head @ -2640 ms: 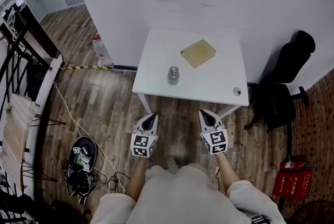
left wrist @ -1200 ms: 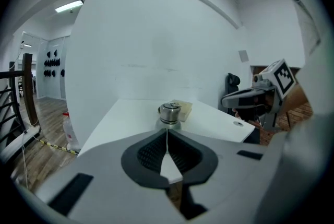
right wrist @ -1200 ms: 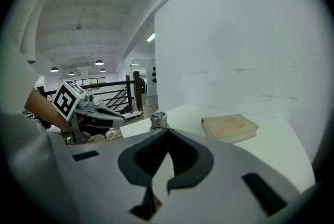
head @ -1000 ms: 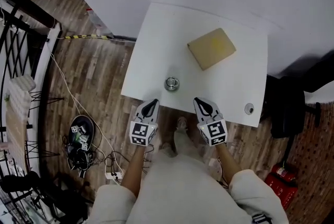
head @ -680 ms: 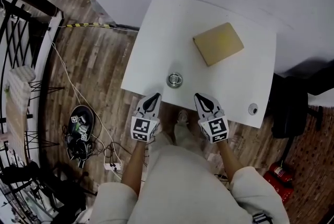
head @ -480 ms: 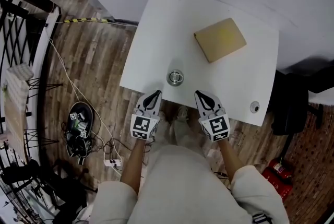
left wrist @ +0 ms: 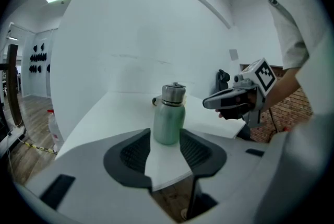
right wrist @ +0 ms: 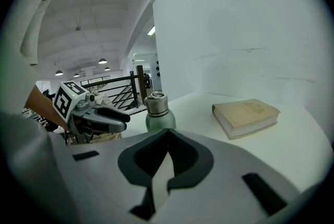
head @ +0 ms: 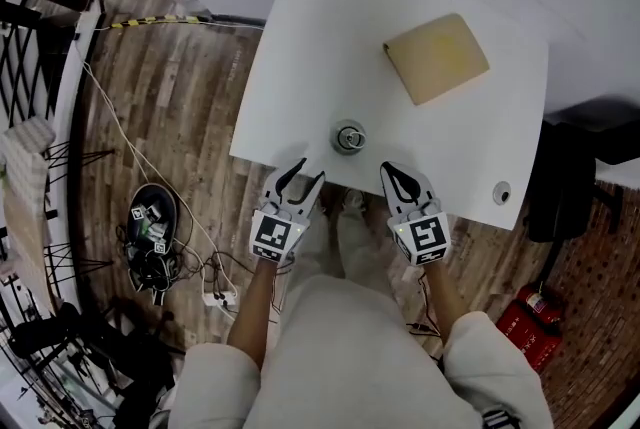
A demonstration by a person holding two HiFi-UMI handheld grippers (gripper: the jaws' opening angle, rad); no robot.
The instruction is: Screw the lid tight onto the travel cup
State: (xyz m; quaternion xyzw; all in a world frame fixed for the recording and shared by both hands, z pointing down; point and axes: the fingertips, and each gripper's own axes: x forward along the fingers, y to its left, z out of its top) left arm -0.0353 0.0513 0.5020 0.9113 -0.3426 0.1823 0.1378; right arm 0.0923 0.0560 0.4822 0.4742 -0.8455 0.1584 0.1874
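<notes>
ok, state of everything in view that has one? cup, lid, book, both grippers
travel cup: upright on the table, not held.
lid: on the cup; how tight cannot be told.
book: closed, lying flat.
left gripper: open, jaws have just been opening, nothing between them, cup just ahead.
right gripper: shut, empty.

Your travel cup (left wrist: 168,118) reads pale green with a steel-grey top. The table (head: 300,37) is plain white and the book (head: 436,58) is tan. Your left claw (head: 303,175) and right claw (head: 392,171) are grey with black pads and black-and-white square markers. The floor (head: 170,117) is brown wood plank.
</notes>
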